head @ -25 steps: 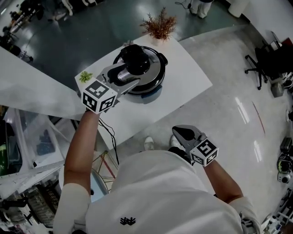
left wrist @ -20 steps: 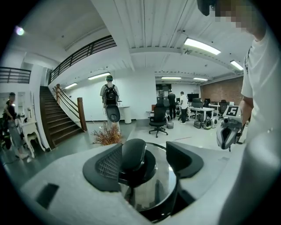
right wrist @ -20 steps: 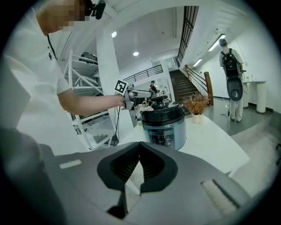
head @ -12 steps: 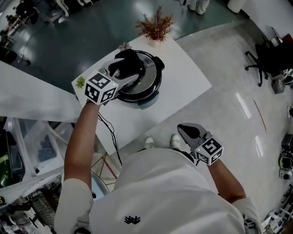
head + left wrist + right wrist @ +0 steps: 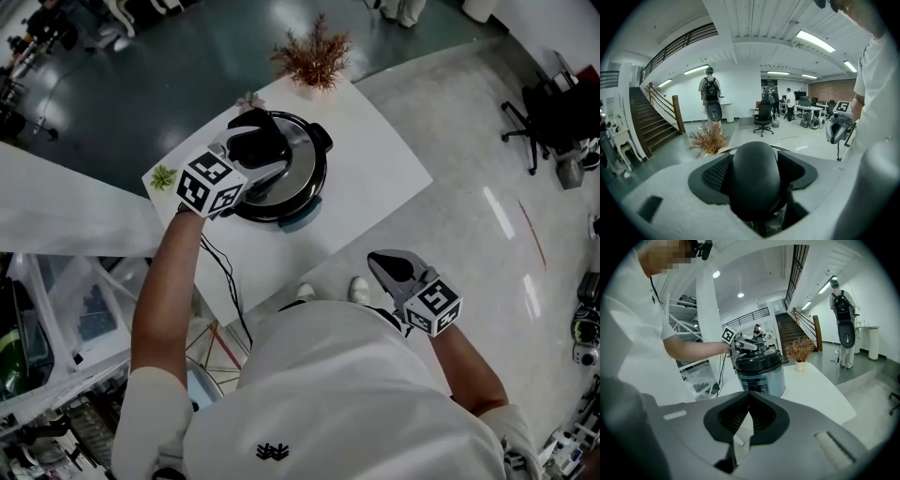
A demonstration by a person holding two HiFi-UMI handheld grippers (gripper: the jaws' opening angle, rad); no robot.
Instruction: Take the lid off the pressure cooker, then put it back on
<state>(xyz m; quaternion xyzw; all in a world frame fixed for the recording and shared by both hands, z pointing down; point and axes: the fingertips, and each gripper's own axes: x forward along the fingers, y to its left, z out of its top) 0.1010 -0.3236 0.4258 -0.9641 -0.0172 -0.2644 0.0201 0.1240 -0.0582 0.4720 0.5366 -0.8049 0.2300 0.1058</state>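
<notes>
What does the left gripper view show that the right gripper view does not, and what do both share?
Only the left gripper view: the black lid knob close up, clamped by the left gripper. Only the right gripper view: the whole pressure cooker standing on the white table, and the right gripper with jaws together on nothing. Both: the dried plant and the staircase.

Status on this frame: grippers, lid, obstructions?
Left gripper shut on lid handle. Right gripper shut, empty. Lid sits on pressure cooker. Nothing in the way.

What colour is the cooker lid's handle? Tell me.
Black; the handle shows best in the left gripper view.
</notes>
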